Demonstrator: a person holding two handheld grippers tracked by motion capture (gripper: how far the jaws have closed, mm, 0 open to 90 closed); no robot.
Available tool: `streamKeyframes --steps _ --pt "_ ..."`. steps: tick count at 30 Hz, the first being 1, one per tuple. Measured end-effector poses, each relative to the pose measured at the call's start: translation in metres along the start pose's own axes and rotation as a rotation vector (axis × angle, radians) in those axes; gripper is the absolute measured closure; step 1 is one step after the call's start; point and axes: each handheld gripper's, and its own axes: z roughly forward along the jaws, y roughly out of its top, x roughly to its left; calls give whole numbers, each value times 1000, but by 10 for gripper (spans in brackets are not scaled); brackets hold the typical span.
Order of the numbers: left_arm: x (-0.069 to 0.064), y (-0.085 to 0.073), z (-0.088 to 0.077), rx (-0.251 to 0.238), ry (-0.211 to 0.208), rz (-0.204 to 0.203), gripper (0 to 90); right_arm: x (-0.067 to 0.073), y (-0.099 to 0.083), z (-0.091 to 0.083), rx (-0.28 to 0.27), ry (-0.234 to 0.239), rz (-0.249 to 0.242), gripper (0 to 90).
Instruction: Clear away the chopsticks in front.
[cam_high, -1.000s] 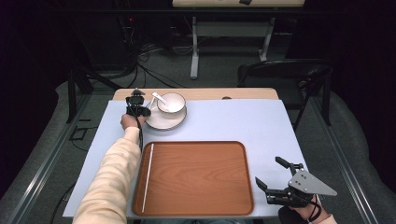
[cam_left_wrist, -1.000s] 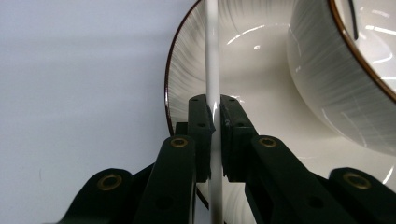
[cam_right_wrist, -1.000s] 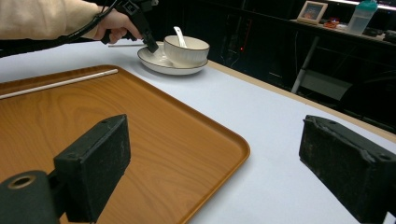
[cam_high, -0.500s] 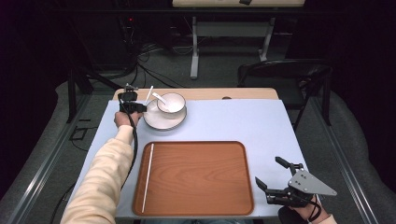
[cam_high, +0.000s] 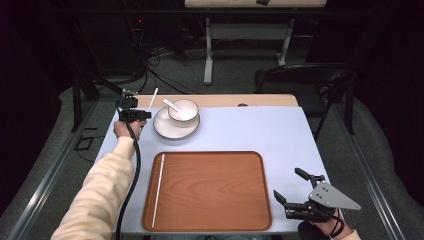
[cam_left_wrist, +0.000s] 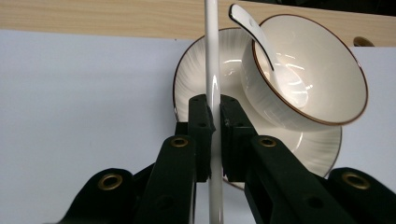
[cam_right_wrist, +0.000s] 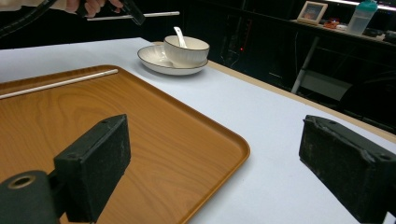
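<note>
Chopstick (cam_high: 153, 98) number one, thin and white, sits clamped in the left gripper (cam_high: 134, 114) at the far left of the table (cam_high: 250, 131), its free end slanting up and away just beside the plate (cam_high: 165, 127). From the high view, a bowl (cam_high: 186, 111) stands on that plate with a spoon (cam_high: 170, 104) leaning in it, and a second chopstick (cam_high: 158, 189) lies along the left edge of the wooden tray (cam_high: 210, 190), well apart from the first. The right gripper (cam_high: 291, 197) rests near the table's near right corner, jaws spread with nothing between them.

The left gripper view gives what the high view cannot: the two black pads (cam_left_wrist: 201, 135) are pressed together on the held chopstick (cam_left_wrist: 212, 70), which runs straight up between them and out past the top of the frame. It crosses over the plate (cam_left_wrist: 196, 74), and the bowl (cam_left_wrist: 322, 88) sits tilted on the plate's right part with the spoon (cam_left_wrist: 247, 23) handle poking over its rim. Whether the stick touches the plate I cannot tell.

The right gripper view looks low across the tray (cam_right_wrist: 154, 140) between its own wide-open pads (cam_right_wrist: 98, 163). It shows the held chopstick (cam_right_wrist: 154, 15) level in the air above the table, gripped by the left gripper (cam_right_wrist: 133, 13) at the far end, clear of the plate (cam_right_wrist: 154, 58) and bowl (cam_right_wrist: 187, 49). The other chopstick (cam_right_wrist: 60, 83) lies flat on the tray.
</note>
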Motion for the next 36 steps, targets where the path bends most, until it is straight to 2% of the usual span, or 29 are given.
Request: streamKeyframes --steps 5,10,20,36 --pt "-3 -9 -12 -14 -13 16 847 -1 0 0 0 -1 4 84" --pt "-11 -17 -26 -34 -34 47 847 -1 0 0 -2 -2 3 84" --pt "-26 -35 -46 -59 -87 80 847 -1 -1 -1 -6 -4 5 85" --pt "-37 -67 -72 -88 -133 89 847 0 0 -1 -5 0 -5 85"
